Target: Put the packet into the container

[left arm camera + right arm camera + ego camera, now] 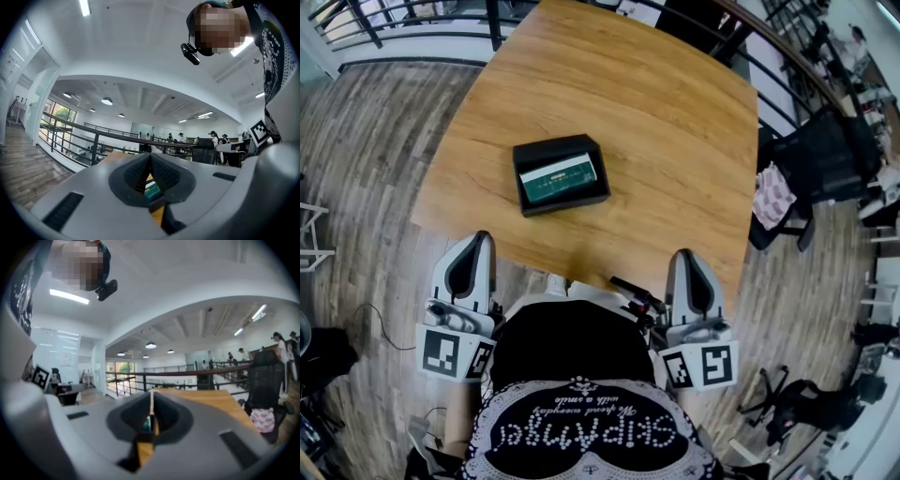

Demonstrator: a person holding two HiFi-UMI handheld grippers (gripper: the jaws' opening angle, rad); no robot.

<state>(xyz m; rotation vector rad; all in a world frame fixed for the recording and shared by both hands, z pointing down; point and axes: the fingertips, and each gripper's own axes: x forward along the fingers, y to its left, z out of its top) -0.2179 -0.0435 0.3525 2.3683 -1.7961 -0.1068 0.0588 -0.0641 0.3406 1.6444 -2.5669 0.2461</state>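
Packet (561, 178) green and white, in black container (551, 144), left gripper (480, 238), right gripper (682, 255), fingers all closed

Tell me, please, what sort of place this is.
Probably an open-plan office, perhaps on an upper level or mezzanine. A black railing runs along the edge of the floor, a black office chair stands beside the wooden table, and people stand among desks in the background.
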